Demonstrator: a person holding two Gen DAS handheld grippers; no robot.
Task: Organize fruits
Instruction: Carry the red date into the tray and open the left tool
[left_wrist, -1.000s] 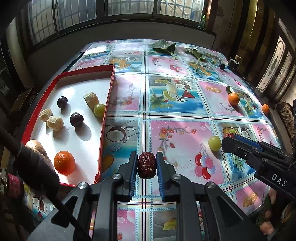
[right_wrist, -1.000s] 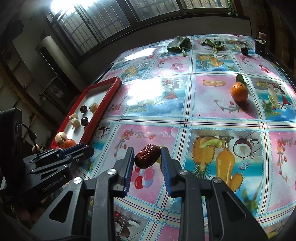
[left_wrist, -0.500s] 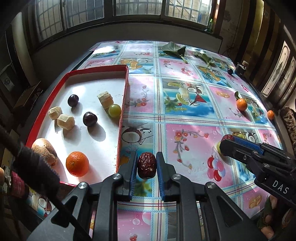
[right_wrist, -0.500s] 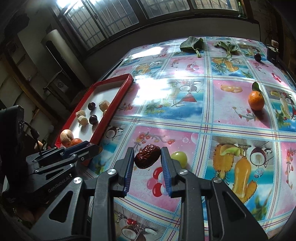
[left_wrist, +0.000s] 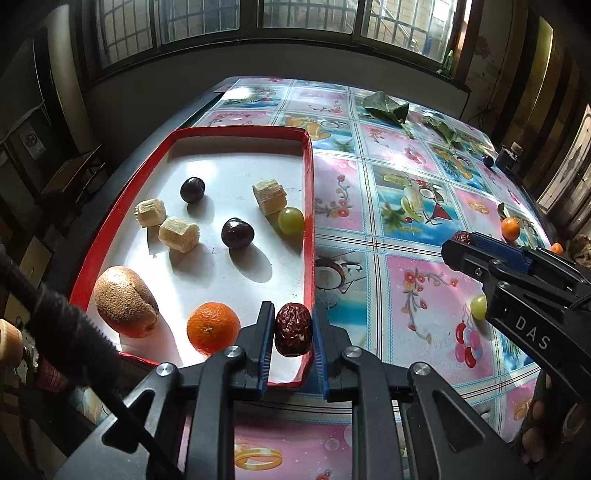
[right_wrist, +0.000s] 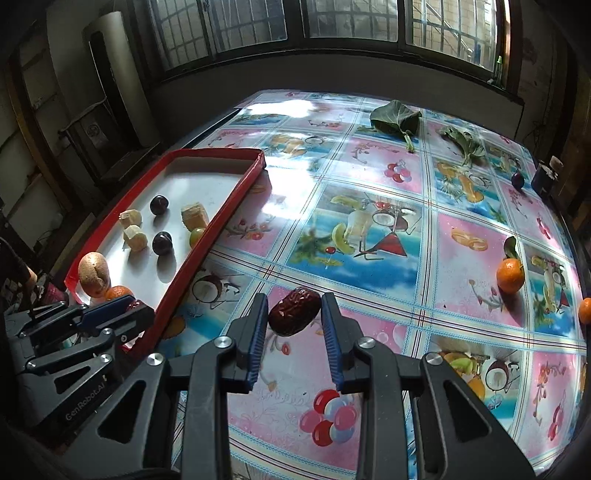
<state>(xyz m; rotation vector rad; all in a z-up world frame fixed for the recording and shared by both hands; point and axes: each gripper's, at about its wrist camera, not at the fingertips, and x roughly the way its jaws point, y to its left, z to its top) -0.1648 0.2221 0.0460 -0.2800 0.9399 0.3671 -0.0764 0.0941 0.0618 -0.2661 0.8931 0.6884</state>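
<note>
Fruits are being gathered into the red tray (left_wrist: 308, 206), and both grippers are carrying 1 red date each toward it. The left gripper (left_wrist: 293, 328) is clamped on a wrinkled dark-red date (left_wrist: 293, 329); a second ago that date was hanging over the patterned tablecloth (left_wrist: 417, 295) well to the right of the tray, and now it is hanging over the tray's near right corner, just beside the orange (left_wrist: 213, 327). The right gripper (right_wrist: 294, 314) is pinching its own date (right_wrist: 294, 312) lengthwise and has also been travelling tray-ward — the loose green grape (left_wrist: 478, 306) that sat under its jaws half a second ago is now left behind on the cloth, visible in the left wrist view beside the right tool. Already lying in the tray are 2 dark plums (left_wrist: 237, 232), 3 pale chunks, a green grape (left_wrist: 291, 220), a brown fruit (left_wrist: 123, 301) and the orange. By my reading, the left date is nearly ready for release — the right one is over the cloth, short of the red rim. Out on the cloth 2 more oranges (right_wrist: 510, 275), a plum (right_wrist: 517, 180) and the grape are waiting, so the sorting looks only partly done.
</note>
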